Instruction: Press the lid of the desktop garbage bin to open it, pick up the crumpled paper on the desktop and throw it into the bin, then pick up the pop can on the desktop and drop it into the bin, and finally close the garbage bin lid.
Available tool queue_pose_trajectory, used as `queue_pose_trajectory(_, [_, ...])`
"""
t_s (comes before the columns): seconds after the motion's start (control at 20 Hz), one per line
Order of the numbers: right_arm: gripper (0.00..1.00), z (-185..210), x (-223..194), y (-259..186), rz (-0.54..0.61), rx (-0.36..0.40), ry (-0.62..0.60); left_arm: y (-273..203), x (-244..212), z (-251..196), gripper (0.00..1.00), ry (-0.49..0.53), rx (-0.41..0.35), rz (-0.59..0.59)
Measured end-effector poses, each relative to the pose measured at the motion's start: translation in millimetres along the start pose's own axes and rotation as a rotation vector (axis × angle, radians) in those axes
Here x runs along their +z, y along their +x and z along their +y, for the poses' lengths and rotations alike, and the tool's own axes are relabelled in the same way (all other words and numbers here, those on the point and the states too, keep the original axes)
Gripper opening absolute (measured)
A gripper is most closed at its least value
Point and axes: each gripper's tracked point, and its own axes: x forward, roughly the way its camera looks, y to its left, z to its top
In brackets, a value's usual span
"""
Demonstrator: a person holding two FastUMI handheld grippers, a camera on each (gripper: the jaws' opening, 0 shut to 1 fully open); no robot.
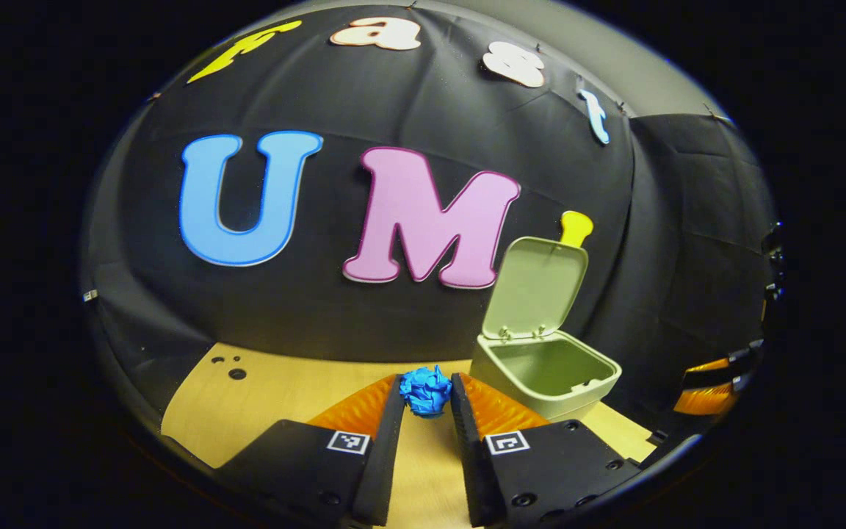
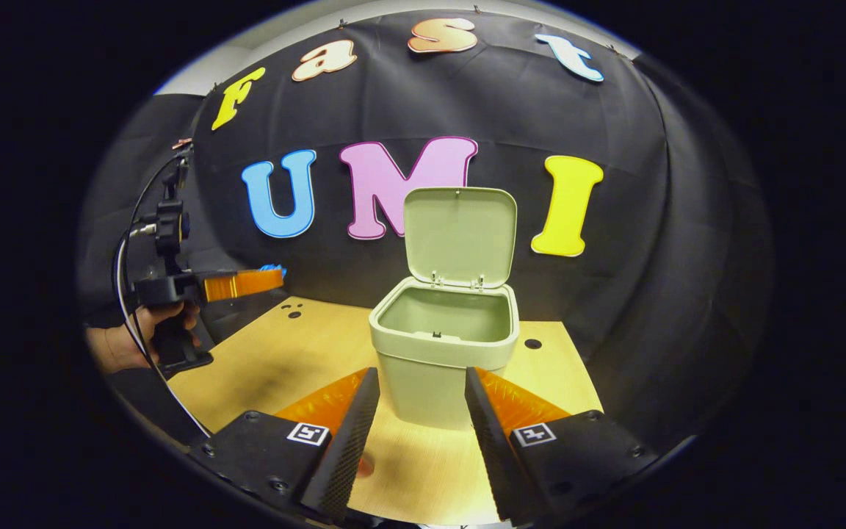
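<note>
Now crumpled blue paper [image 1: 426, 391] pinched in left hand-held gripper [image 1: 427, 397]; right hand-held gripper [image 2: 417, 400] spread before smooth, open-lidded bin [image 2: 443, 345].

Bin: pale sage-green plastic garbage bin [image 2: 443, 367], one plain colour inside and out; its raised lid [image 2: 460, 235] is the same green.
Paper: bright blue crumpled paper ball [image 1: 426, 391], just left of the bin in the left gripper view.
Desktop: light wooden tabletop [image 2: 283, 367] with faint grain under the bin; small dark round holes sit left and right of the bin.
Wall: plain black cloth wall [image 2: 636, 294] behind the bin.
Markers: black-and-white square tags [image 2: 308, 433] on black gripper bodies in front of the bin.
</note>
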Motion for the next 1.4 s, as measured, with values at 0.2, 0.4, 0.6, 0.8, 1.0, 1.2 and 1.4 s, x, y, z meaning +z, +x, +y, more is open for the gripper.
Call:
queue_pose_trajectory(0.2, [0.76,-2,-3,-5,0.002,-0.008,0.018,18,22,-27,0.43,0.006,-0.069,-0.034])
queue_pose_trajectory(0.4, [0.76,-8,-7,-9,0.000,-0.027,0.034,39,40,-55,0.43,0.038,-0.141,-0.058])
queue_pose_trajectory(0.6, [0.75,-22,-11,-8,0.007,-0.066,0.054,57,43,-83,0.39,0.060,-0.204,-0.056])
queue_pose_trajectory(0.8, [0.74,-34,-7,-7,-0.002,-0.093,0.066,77,34,-109,0.43,0.078,-0.259,-0.026])
queue_pose_trajectory(1.0, [0.74,-45,-7,-5,-0.008,-0.117,0.081,96,16,-124,0.39,0.080,-0.290,0.025])
queue_pose_trajectory(1.2, [0.74,-55,-8,-6,-0.010,-0.147,0.095,116,-6,-132,0.43,0.103,-0.301,0.084])
queue_pose_trajectory(1.4, [0.74,-64,-10,-6,-0.005,-0.170,0.105,129,-24,-136,0.43,0.108,-0.305,0.131])
